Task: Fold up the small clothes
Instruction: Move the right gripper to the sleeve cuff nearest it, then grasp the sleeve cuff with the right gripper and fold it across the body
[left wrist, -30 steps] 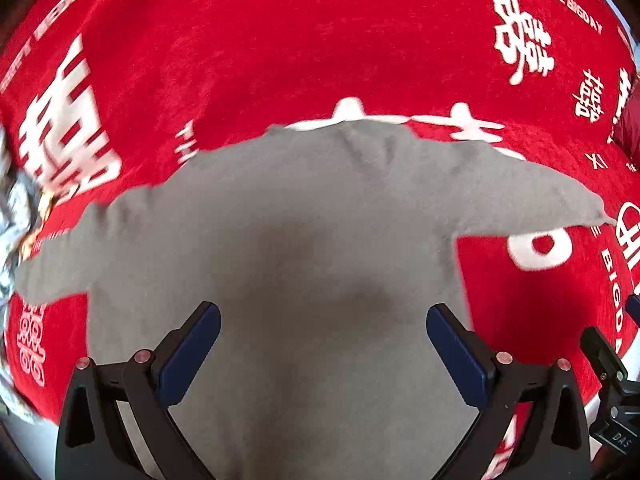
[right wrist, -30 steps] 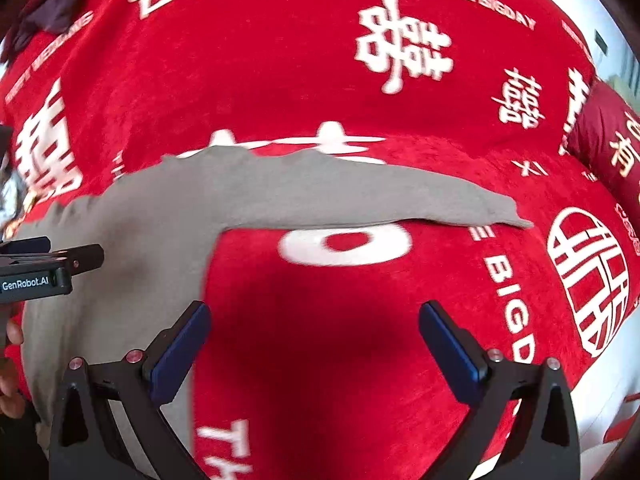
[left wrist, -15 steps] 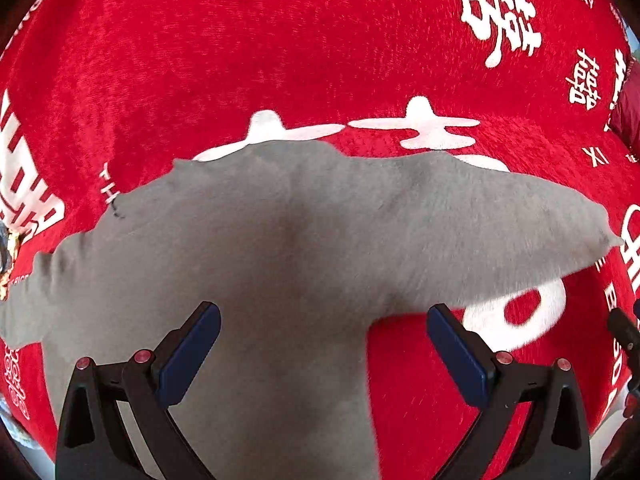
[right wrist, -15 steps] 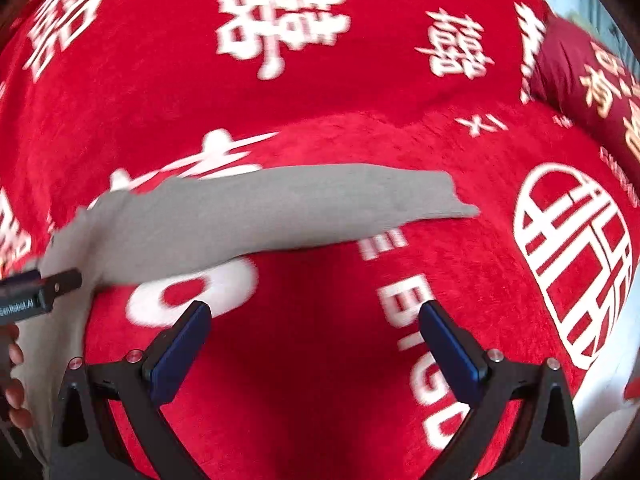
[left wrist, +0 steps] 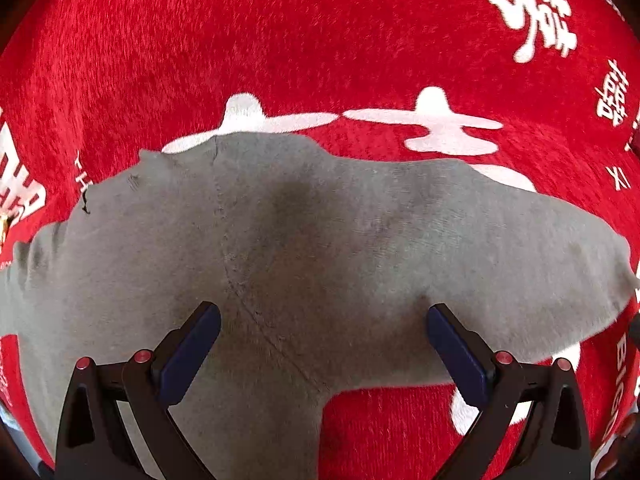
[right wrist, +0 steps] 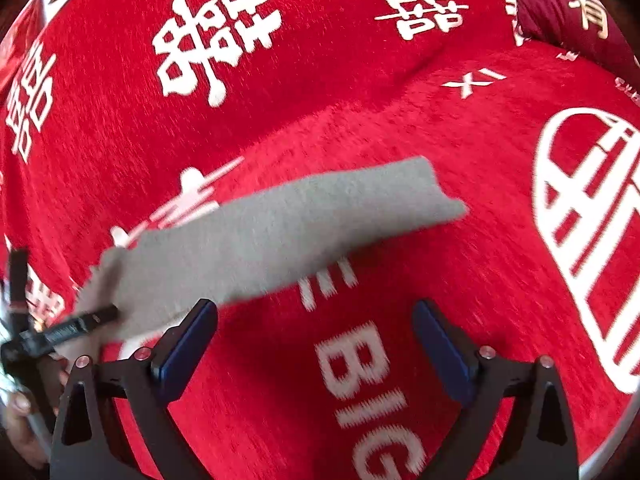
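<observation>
- Left gripper: jaws wide, empty, low-centre over grey sweater at its armpit seam, likely the fold anchor.
- Right gripper: jaws wide, empty, below the sleeve at mid-frame, probably lining up to grab it.

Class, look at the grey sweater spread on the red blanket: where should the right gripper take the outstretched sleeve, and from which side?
Probably the sleeve at its cuff, coming from the right: that free end lies flat, clear of the body, beyond the right hand-held gripper.
</observation>
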